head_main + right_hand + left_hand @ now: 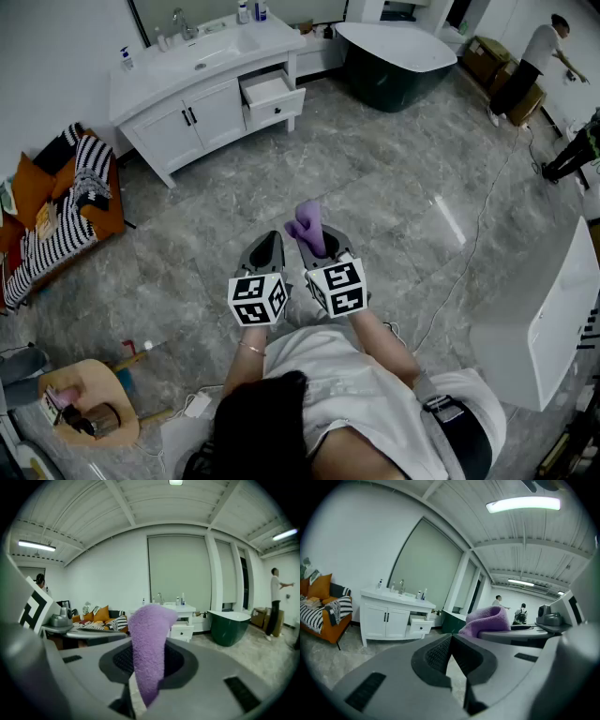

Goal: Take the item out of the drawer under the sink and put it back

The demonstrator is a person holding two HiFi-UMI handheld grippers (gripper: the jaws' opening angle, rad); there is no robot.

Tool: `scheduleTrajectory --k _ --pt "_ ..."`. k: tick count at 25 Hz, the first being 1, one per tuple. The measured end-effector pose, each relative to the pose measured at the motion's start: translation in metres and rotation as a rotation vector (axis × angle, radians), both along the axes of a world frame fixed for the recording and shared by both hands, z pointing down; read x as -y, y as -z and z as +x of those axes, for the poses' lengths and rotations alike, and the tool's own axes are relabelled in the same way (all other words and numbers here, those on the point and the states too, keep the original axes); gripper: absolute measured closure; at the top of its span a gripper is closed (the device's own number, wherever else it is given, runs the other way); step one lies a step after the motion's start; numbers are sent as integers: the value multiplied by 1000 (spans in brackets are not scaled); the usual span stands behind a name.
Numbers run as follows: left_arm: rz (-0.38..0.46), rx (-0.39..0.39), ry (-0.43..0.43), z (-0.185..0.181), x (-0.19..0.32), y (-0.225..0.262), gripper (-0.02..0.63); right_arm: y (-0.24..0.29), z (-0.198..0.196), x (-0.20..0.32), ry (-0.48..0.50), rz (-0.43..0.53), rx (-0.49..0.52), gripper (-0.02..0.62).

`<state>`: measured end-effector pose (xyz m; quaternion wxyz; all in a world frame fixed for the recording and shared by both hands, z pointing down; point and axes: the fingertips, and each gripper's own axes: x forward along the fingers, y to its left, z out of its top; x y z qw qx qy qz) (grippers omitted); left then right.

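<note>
My right gripper [319,246] is shut on a folded purple towel [308,226], which sticks up out of its jaws [149,641]. My left gripper [266,249] is held just left of it, jaws shut with nothing between them [450,653]; the purple towel [486,619] shows to its right. Both are held in mid-room, well short of the white sink cabinet [192,103]. Its right-hand drawer [273,97] stands pulled open. That open drawer [181,631] is visible past the towel in the right gripper view.
A dark green bathtub [394,58] stands right of the cabinet. An orange sofa with striped cloth [58,206] lies at the left. A white appliance [548,323] is at the right. Two people [534,56] stand at the far right. A round wooden tray [89,403] sits near my feet.
</note>
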<state>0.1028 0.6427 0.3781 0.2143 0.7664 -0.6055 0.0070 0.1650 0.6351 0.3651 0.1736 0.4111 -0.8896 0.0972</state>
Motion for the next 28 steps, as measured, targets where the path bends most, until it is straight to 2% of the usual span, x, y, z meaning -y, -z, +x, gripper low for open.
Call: scheduleTrajectory --k 9,28 --pt "21 9 6 -12 -8 8 603 3 -9 -4 -22 2 26 487" --pt "19 6 -70 -37 -9 6 603 12 -33 1 -125 21 88 486"
